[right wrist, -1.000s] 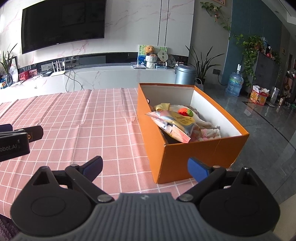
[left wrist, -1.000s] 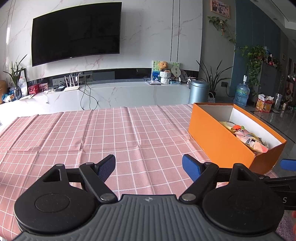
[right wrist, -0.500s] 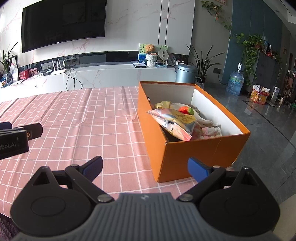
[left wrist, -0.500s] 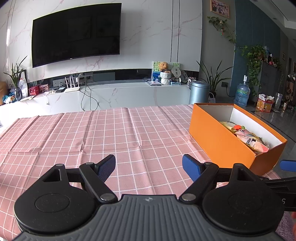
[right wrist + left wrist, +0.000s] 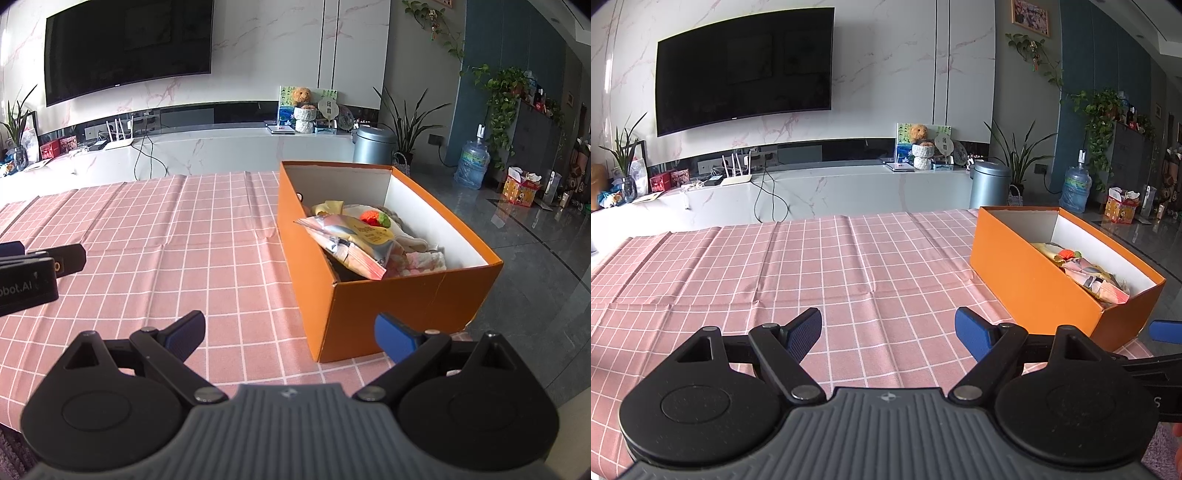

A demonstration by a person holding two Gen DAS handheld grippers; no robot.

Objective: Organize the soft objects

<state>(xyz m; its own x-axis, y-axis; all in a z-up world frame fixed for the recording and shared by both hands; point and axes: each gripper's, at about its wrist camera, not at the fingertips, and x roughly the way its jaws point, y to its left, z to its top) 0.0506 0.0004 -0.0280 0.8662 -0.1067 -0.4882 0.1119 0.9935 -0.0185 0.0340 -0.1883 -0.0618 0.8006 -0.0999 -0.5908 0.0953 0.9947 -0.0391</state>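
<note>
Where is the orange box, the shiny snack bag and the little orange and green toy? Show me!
orange box (image 5: 406,302): right wrist view, on its near outer wall.
shiny snack bag (image 5: 351,236): right wrist view, middle of the bag inside the box.
orange and green toy (image 5: 375,218): right wrist view, on its orange part.

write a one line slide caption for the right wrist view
Open right tongs hover over the pink checked tablecloth beside an orange box filled with soft items and a snack bag.

The right gripper (image 5: 290,334) hovers with jaws spread wide and empty over the pink checked bench (image 5: 166,236). Just ahead, the orange box (image 5: 406,299) holds a snack packet (image 5: 354,240) atop soft cloths (image 5: 424,258).
</note>
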